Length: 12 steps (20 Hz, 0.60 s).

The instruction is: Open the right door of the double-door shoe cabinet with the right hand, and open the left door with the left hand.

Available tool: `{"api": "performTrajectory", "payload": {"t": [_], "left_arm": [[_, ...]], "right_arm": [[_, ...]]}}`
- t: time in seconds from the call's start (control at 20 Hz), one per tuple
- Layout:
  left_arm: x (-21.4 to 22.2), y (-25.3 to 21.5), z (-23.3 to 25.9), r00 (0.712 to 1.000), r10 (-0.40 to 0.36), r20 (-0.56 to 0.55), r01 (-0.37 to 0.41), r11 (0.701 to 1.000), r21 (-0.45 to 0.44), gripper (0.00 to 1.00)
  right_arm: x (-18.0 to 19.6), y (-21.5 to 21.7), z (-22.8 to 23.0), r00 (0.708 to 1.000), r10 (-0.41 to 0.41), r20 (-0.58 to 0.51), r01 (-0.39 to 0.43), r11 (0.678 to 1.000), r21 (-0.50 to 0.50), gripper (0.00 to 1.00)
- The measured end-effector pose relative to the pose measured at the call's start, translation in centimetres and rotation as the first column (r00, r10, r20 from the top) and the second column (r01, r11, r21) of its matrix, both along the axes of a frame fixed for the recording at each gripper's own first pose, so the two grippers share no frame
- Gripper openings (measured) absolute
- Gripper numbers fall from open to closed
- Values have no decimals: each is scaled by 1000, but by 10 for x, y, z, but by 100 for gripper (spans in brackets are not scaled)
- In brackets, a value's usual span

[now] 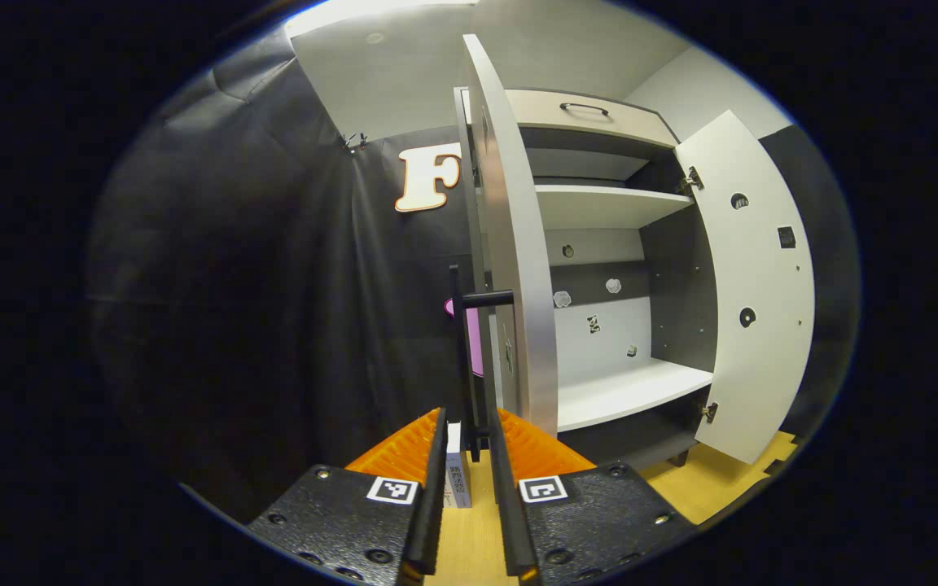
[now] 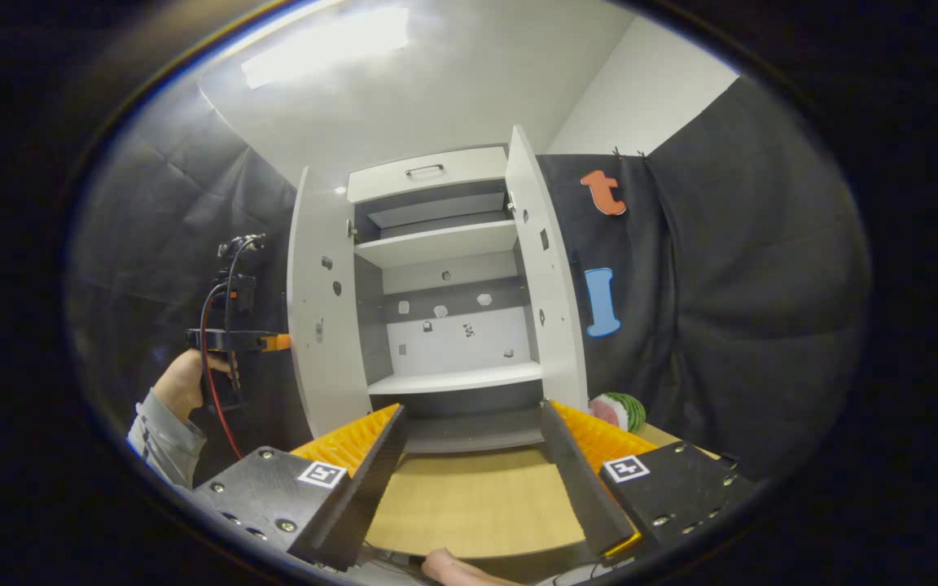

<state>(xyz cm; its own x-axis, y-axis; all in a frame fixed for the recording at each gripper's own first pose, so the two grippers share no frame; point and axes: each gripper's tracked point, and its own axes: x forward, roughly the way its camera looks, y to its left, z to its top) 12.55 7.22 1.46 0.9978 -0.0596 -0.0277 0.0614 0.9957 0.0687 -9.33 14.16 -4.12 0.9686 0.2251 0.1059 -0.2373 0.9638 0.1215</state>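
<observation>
Shoe cabinet (image 2: 444,325) stands against the booth wall with both doors swung out, so its shelves and back panel are open to see. In the right gripper view the right door (image 2: 546,285) is turned well outward, and the right gripper (image 2: 469,480) is back from it over the wooden floor (image 2: 469,505), fingers wide apart and holding nothing. So the right-hand step looks finished.

The left door (image 1: 514,244) is seen edge-on in the left gripper view, and its dark bar handle (image 1: 473,358) runs down between the fingers of the left gripper (image 1: 473,496). The fingers are close together around the bar; they seem to pinch it, but the contact itself is too narrow to judge, so I cannot say for sure that they press on it. In the right gripper view a hand (image 2: 184,382) holds this gripper just at the outer face of the left door.

The step in hand is the end of the left-door pull. Next, I think, the left gripper should spread its fingers and draw straight back from the handle without pushing the door closed.
</observation>
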Motion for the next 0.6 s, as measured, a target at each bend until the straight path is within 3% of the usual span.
{"api": "performTrajectory", "payload": {"t": [0.1, 0.2, 0.25, 0.35, 0.6], "left_arm": [[-14, -3, -5, 1000, 0, -6, 0, 1000, -3, 37], [-29, -6, -5, 1000, 8, -3, -8, 1000, -11, 52], [-37, -9, -6, 1000, 6, -7, -6, 1000, -25, 73], [-54, -19, -12, 1000, 2, -23, -3, 999, -43, 96], [-92, -34, -19, 998, 39, -48, -40, 999, -33, 99]], "right_arm": [[1, 0, -2, 1000, -8, 1, 8, 1000, -10, 99], [2, -1, -4, 1000, -13, -4, 13, 1000, -7, 99], [3, -2, -4, 1000, -15, -8, 15, 1000, -7, 99], [5, -4, -7, 1000, -25, -17, 25, 1000, -2, 100], [11, -6, -12, 998, -47, -31, 47, 999, 12, 100]]}}
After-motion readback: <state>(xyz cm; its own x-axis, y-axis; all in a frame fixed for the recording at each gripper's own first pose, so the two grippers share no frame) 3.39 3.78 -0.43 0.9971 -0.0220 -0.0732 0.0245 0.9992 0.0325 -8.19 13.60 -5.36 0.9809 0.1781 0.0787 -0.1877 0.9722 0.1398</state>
